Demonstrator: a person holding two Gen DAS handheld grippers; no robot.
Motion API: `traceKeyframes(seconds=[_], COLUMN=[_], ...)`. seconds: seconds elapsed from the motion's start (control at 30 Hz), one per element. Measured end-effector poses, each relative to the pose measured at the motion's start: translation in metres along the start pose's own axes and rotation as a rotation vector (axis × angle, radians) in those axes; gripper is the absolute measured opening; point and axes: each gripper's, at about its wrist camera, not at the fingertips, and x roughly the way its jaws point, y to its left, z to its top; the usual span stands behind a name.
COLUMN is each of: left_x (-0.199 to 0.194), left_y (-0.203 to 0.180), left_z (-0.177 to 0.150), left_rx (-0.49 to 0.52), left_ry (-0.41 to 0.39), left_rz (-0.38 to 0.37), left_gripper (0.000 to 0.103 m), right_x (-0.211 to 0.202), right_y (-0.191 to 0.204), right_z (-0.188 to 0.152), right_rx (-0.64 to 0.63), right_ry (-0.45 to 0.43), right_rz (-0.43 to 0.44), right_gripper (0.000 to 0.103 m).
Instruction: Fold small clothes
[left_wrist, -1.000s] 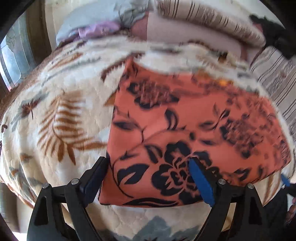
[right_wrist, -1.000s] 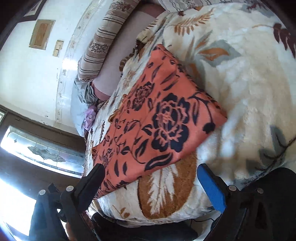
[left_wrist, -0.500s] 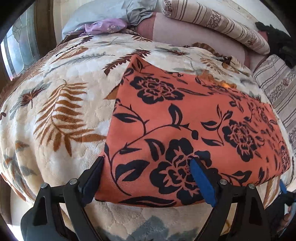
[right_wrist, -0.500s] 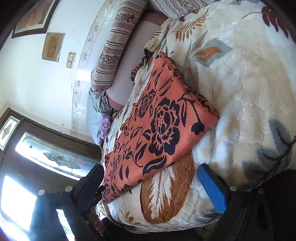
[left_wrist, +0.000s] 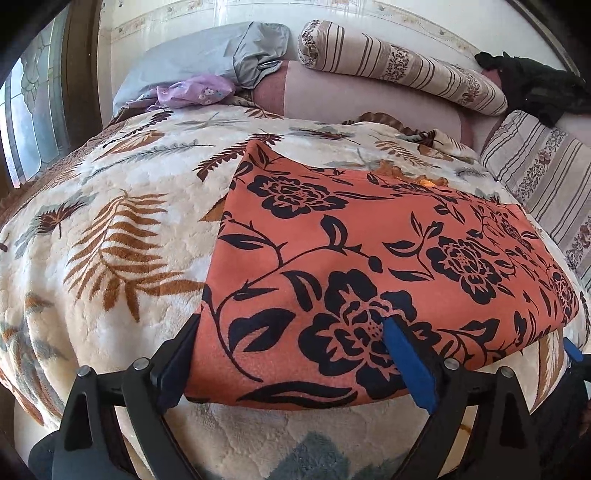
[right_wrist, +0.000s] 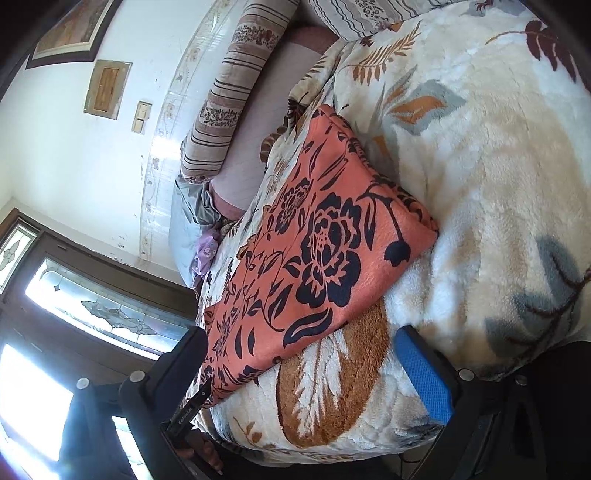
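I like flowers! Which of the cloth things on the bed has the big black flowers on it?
The orange folded cloth, lying on the leaf-patterned blanket. The purple cloth has only tiny pale flowers, and the grey one is plain.

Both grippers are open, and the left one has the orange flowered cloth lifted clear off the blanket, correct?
Not lifted: in the left wrist view the orange flowered cloth lies flat on the blanket. The left gripper and right gripper are open, as stated.
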Motion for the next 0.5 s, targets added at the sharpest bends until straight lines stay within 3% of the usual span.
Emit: traceKeyframes(seconds=[0.5], left_x=[-0.004], left_y=[0.004], left_z=[-0.004], left_rx=[0.008], left_ry=[-0.025], left_rz=[-0.053], left_gripper=[0.097], right_x=[0.013], right_y=[0.018], right_z=[-0.006], right_rx=[-0.079], right_ry=[-0.011], right_rz=[-0.116], right_gripper=[0.102])
